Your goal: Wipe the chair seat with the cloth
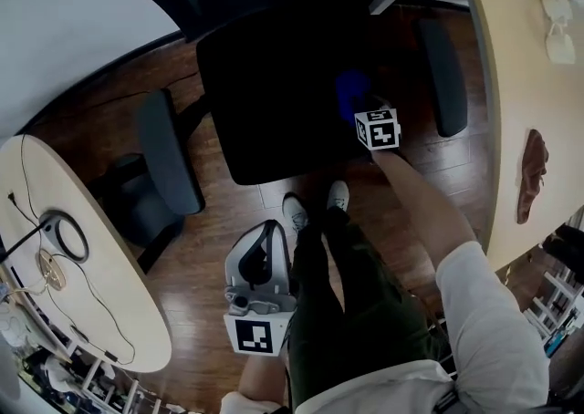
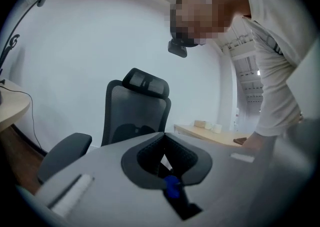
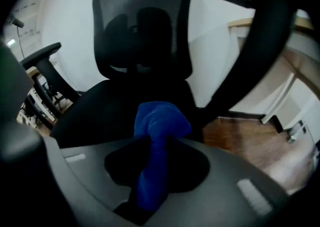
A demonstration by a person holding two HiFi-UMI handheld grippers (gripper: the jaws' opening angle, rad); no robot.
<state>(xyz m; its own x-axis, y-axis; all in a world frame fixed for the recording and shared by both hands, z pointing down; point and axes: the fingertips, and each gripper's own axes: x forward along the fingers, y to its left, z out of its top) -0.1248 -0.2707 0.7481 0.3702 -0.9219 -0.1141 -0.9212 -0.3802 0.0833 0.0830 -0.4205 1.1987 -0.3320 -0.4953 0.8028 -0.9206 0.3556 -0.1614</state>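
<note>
A black office chair stands in front of me; its seat (image 1: pixel 274 84) (image 3: pixel 95 116) is dark and flat. My right gripper (image 1: pixel 363 109) (image 3: pixel 152 151) hangs over the seat's right front part, shut on a blue cloth (image 1: pixel 351 93) (image 3: pixel 159 121). The cloth bunches out past the jaws above the seat; contact with the seat cannot be told. My left gripper (image 1: pixel 260 243) (image 2: pixel 164 138) is held low by the person's left leg, away from the seat, shut and empty. It faces the chair's mesh backrest (image 2: pixel 137 116).
Armrests (image 1: pixel 169 152) (image 1: pixel 443 75) flank the seat. A light wooden table (image 1: pixel 100 312) with cables lies at the left. Another table (image 1: pixel 506 84) at the right bears cups (image 1: pixel 558 25) and a brown object (image 1: pixel 529 175). The person's feet (image 1: pixel 315 207) stand on wooden floor.
</note>
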